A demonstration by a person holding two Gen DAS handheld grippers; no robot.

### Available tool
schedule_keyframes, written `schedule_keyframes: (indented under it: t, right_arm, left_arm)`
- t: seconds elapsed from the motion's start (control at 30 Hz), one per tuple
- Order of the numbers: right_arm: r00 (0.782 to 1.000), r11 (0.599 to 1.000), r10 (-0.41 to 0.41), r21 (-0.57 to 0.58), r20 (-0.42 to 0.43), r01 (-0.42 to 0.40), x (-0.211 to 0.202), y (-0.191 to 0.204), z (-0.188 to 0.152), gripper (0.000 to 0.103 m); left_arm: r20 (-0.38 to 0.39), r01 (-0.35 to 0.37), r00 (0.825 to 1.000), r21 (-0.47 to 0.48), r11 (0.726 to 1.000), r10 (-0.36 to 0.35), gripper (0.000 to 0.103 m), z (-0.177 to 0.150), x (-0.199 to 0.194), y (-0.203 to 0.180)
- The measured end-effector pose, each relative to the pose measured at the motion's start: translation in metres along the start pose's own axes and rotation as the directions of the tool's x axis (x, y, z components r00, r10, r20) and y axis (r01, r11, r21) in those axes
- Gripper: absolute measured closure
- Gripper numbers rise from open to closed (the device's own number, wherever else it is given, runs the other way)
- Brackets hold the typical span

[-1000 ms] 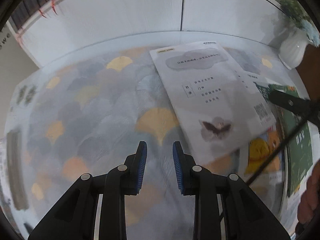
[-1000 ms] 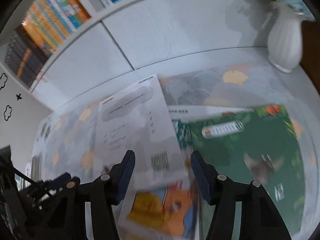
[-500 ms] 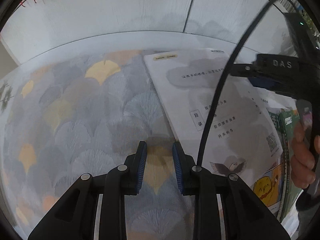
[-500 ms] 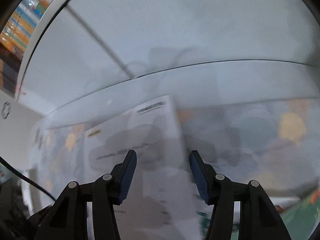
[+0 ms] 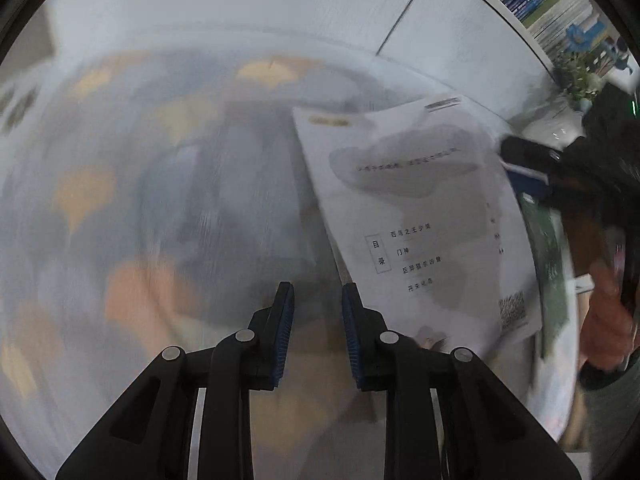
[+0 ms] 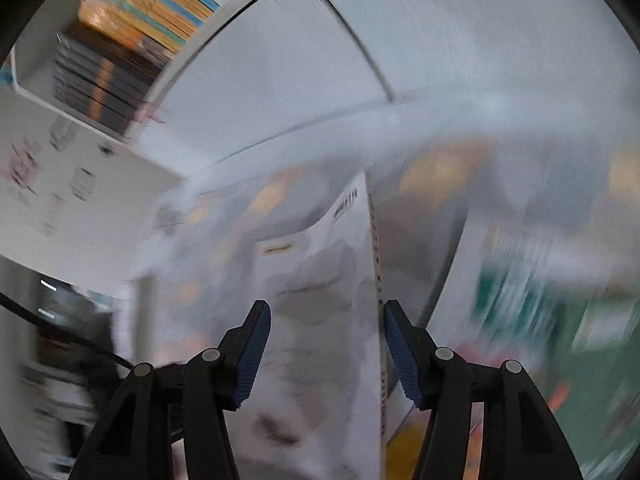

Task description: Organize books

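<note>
Closing slightly, the left gripper [image 5: 317, 334] is held nearly shut and empty over the patterned tablecloth [image 5: 132, 208]. The white book [image 5: 416, 220], flat before, is now tilted up; the right gripper [image 6: 325, 354], spread, is brought to its edge.

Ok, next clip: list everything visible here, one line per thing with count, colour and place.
white book: one, white-grey cover, lying on the tablecloth at right
green book: one, green, under the white book's right edge
tablecloth: one, grey with yellow-orange fans, covering the table
cabinet doors: two, white, behind the table
shelved books: many, orange, blue, dark, above the doors
plant: one, green, far right
left tool: black, blue pads, over the cloth, empty
right tool: black, blue pads, over the white book
hand: one, right edge
</note>
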State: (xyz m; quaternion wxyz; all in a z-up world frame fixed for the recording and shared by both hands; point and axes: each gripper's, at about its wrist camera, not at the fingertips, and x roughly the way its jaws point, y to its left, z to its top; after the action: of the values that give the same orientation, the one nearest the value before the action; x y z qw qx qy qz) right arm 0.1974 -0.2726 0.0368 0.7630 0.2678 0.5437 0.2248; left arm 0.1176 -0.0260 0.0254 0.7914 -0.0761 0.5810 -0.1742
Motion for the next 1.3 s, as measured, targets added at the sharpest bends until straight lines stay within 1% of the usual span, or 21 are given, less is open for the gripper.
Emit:
schedule_keyframes:
  t: [0.07,0.2,0.23,0.3,0.37,0.4,0.5,0.53,0.6,0.67,0.77,0.83,0.9,0.97,1.0,1.07,1.13,1.2,1.23,1.27,1.3]
  right_arm:
    - [0.996,0.993,0.089,0.084,-0.031,-0.086,-0.001,-0.005,-0.033,0.046]
    - [0.990,0.985,0.119,0.139,-0.080,-0.107,0.003,-0.001,-0.103,0.046]
    - [0.986,0.980,0.142,0.156,-0.083,-0.128,0.002,0.001,-0.120,0.046]
    - [0.984,0.974,0.165,0.166,-0.066,-0.153,-0.008,0.005,-0.138,0.046]
    - [0.976,0.964,0.212,0.173,-0.040,-0.202,-0.024,0.014,-0.147,0.046]
    - [0.977,0.967,0.210,0.153,-0.033,-0.202,-0.030,0.022,-0.148,0.046]
    - [0.991,0.992,0.130,0.015,-0.043,-0.129,-0.033,0.070,-0.147,0.046]
    - [0.991,0.991,0.127,-0.026,-0.040,-0.128,-0.032,0.090,-0.146,0.046]
    - [0.985,0.983,0.169,-0.064,-0.036,-0.171,-0.027,0.117,-0.148,0.046]
    - [0.971,0.967,0.233,-0.090,-0.051,-0.237,-0.014,0.147,-0.149,0.046]
    - [0.965,0.959,0.249,-0.115,-0.086,-0.258,0.009,0.176,-0.157,0.045]
    - [0.968,0.964,0.227,-0.115,-0.104,-0.238,0.019,0.181,-0.169,0.045]
    - [0.976,0.974,0.191,-0.103,-0.101,-0.201,0.024,0.177,-0.180,0.041]
    - [0.988,0.988,0.121,-0.087,-0.093,-0.130,0.033,0.171,-0.188,0.034]
    - [0.993,0.994,0.068,-0.080,-0.091,-0.076,0.040,0.165,-0.193,0.033]
    - [0.995,0.997,-0.025,-0.071,-0.102,0.018,0.056,0.154,-0.199,0.033]
    - [0.988,0.994,-0.100,-0.053,-0.119,0.095,0.075,0.145,-0.206,0.033]
    - [0.984,0.989,-0.147,-0.034,-0.098,0.144,0.081,0.133,-0.214,0.034]
    - [0.983,0.985,-0.169,-0.032,-0.076,0.167,0.083,0.134,-0.219,0.041]
    - [0.981,0.982,-0.186,-0.031,-0.063,0.184,0.085,0.134,-0.221,0.053]
    - [0.978,0.980,-0.200,-0.031,-0.051,0.199,0.086,0.137,-0.223,0.058]
  left_arm:
    - [-0.007,0.010,1.000,0.009,1.000,-0.010,0.082,-0.024,-0.008,0.002]
    - [-0.026,0.004,1.000,0.044,0.999,-0.003,0.082,-0.064,-0.021,-0.007]
    - [-0.032,-0.010,0.999,0.061,0.998,0.012,0.082,-0.066,-0.020,-0.009]
    - [-0.037,-0.034,0.999,0.088,0.996,0.037,0.082,-0.072,-0.023,-0.007]
    - [-0.030,-0.021,0.999,0.063,0.998,0.023,0.082,-0.080,-0.034,0.000]
    - [-0.013,-0.024,1.000,0.036,0.999,0.025,0.082,-0.081,-0.045,0.010]
    - [0.072,-0.045,0.996,-0.054,0.998,0.049,0.082,-0.095,-0.084,0.041]
    - [0.098,-0.054,0.993,-0.079,0.995,0.061,0.082,-0.097,-0.099,0.051]
    - [0.145,-0.075,0.985,-0.112,0.991,0.091,0.080,-0.089,-0.122,0.073]
    - [0.174,-0.106,0.977,-0.131,0.986,0.128,0.080,-0.092,-0.146,0.092]
    - [0.181,-0.150,0.967,-0.171,0.974,0.180,0.079,-0.098,-0.166,0.120]
    - [0.168,-0.160,0.966,-0.203,0.966,0.195,0.079,-0.101,-0.167,0.135]
    - [0.149,-0.149,0.971,-0.223,0.963,0.185,0.079,-0.105,-0.165,0.149]
    - [0.112,-0.117,0.983,-0.212,0.970,0.143,0.079,-0.108,-0.158,0.158]
    - [0.082,-0.107,0.989,-0.197,0.975,0.125,0.079,-0.107,-0.149,0.157]
    - [0.032,-0.091,0.995,-0.163,0.982,0.098,0.070,-0.105,-0.134,0.156]
    - [-0.006,-0.088,0.996,-0.133,0.987,0.088,0.060,-0.102,-0.119,0.155]
    - [-0.039,-0.058,0.998,-0.128,0.990,0.053,0.058,-0.098,-0.105,0.155]
    - [-0.047,-0.048,0.998,-0.126,0.991,0.042,0.058,-0.099,-0.102,0.156]
    - [-0.052,-0.036,0.998,-0.123,0.992,0.030,0.058,-0.098,-0.099,0.156]
    - [-0.055,-0.021,0.998,-0.118,0.993,0.014,0.058,-0.098,-0.096,0.157]
